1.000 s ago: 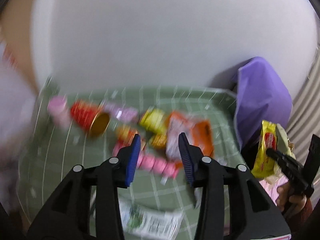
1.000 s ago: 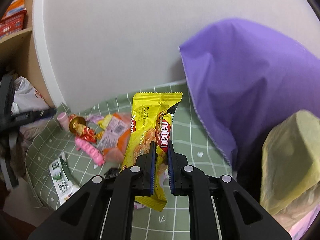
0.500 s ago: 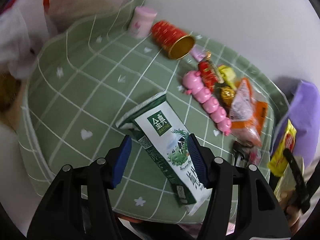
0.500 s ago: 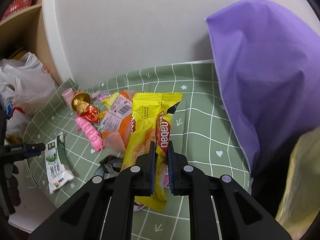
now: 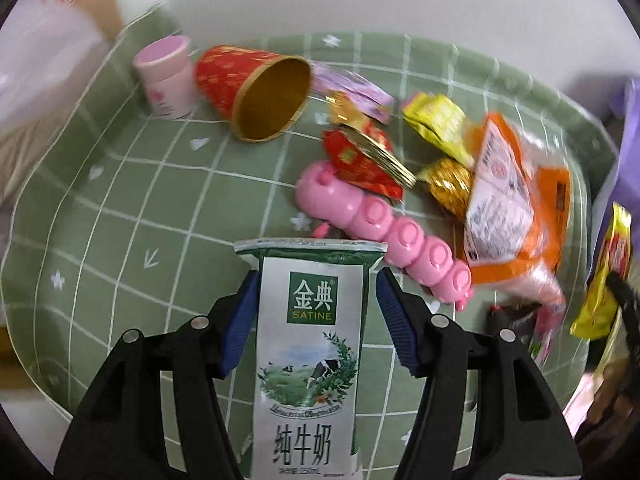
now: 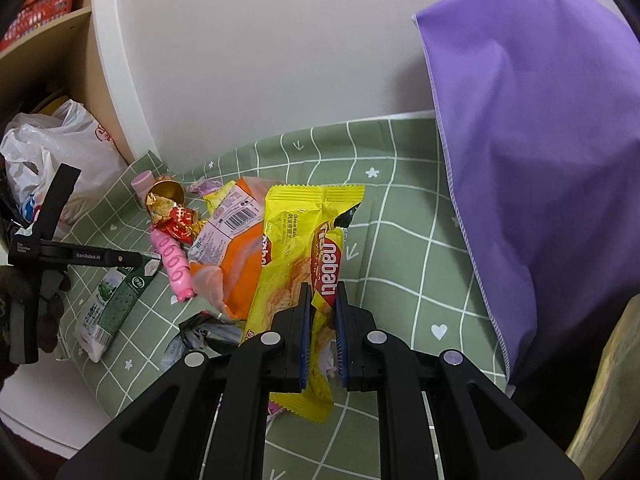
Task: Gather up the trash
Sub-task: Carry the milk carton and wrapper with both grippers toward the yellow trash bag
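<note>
With my left gripper (image 5: 314, 316) I straddle the milk carton (image 5: 310, 356) lying on the green cloth (image 5: 120, 208); its jaws have just been opening and seem not yet to pinch. Next: close. My right gripper (image 6: 322, 336) clamps the yellow wafer wrapper (image 6: 298, 256), bound for the purple bag (image 6: 540, 140).
</note>
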Demonstrator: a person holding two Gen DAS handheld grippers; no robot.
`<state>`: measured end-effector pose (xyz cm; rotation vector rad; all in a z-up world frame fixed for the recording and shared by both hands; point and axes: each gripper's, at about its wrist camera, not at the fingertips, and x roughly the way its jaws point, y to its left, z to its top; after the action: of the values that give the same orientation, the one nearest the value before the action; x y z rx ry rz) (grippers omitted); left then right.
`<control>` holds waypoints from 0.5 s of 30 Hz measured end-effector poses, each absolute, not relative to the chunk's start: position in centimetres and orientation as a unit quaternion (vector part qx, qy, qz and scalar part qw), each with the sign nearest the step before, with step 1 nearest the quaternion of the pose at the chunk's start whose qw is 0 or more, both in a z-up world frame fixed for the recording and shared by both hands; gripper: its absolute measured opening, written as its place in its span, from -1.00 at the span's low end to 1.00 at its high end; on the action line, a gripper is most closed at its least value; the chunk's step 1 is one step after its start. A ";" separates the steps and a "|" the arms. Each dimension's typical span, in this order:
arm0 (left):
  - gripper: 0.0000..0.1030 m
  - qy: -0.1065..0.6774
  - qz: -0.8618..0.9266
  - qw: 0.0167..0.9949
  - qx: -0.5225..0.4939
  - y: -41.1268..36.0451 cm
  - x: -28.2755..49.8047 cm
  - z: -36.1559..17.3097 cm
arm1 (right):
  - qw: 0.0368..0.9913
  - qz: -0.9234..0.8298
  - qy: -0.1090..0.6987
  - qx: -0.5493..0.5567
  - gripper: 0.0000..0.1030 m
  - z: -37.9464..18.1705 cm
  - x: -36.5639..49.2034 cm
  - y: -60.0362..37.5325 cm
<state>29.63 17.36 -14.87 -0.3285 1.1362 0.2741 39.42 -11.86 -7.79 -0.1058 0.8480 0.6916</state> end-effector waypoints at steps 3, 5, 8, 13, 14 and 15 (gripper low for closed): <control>0.10 0.545 0.102 0.824 -0.118 16.3 30.0 -15.1 | 0.856 0.324 0.401 -0.046 -0.76 -7.8 39.0 -11.9; 0.10 0.551 0.082 0.825 -0.092 15.8 29.9 -15.1 | 0.858 0.320 0.399 -0.042 -0.76 -7.7 38.8 -11.7; 0.10 0.557 0.051 0.826 -0.069 15.0 30.0 -14.9 | 0.862 0.314 0.397 -0.034 -0.76 -7.5 38.4 -11.5; 0.10 0.544 0.022 0.838 -0.037 14.2 30.0 -14.0 | 0.864 0.304 0.400 -0.034 -0.76 -7.2 37.1 -11.0; 0.07 0.536 0.021 0.843 -0.033 14.3 30.1 -13.8 | 0.864 0.301 0.402 -0.038 -0.76 -7.2 36.8 -10.8; 0.07 0.528 0.019 0.848 -0.032 14.4 30.0 -13.7 | 0.864 0.299 0.402 -0.041 -0.76 -7.3 36.6 -10.7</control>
<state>30.00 14.37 -13.73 -0.0673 1.1135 0.0401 36.56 -10.72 -7.28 -0.0851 0.8433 0.6271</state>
